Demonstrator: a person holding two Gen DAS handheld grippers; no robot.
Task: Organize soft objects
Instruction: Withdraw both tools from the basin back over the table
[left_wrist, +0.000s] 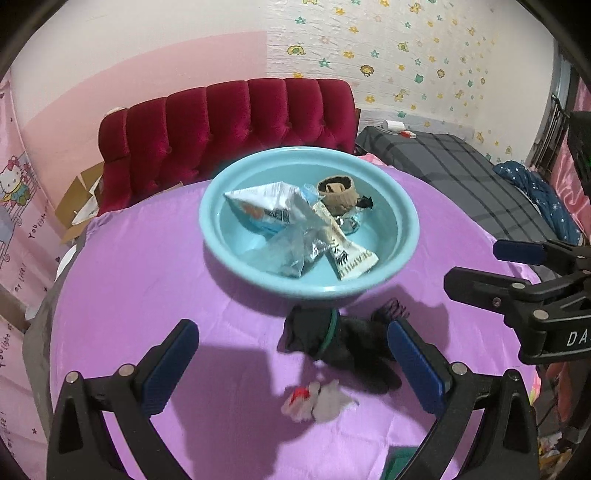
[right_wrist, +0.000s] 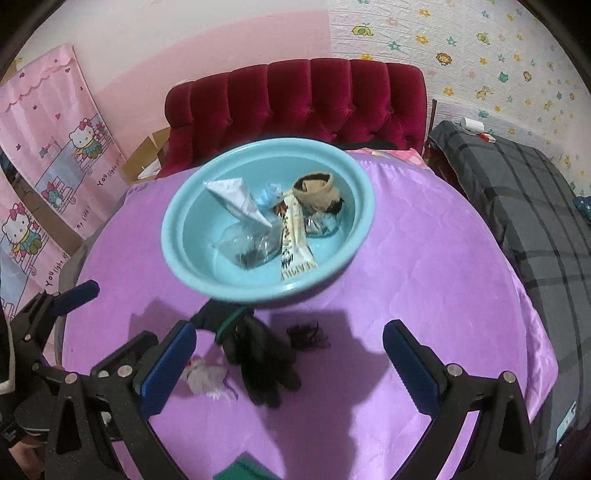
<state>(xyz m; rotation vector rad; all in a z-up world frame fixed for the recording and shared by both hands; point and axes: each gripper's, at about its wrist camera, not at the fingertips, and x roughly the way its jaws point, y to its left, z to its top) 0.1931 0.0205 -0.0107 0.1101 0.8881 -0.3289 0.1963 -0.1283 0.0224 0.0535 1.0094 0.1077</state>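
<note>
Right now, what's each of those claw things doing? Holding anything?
Left gripper: open, holding nothing, above the black glove on the purple cloth.
Right gripper: open, holding nothing.

Round counter (left_wrist: 147, 295) draped in purple satin; red tufted sofa (left_wrist: 229, 125) behind — pink wall (left_wrist: 147, 62), star-patterned wallpaper (left_wrist: 424, 48), possibly a plaid-covered bed (right_wrist: 524, 192) at right.
</note>
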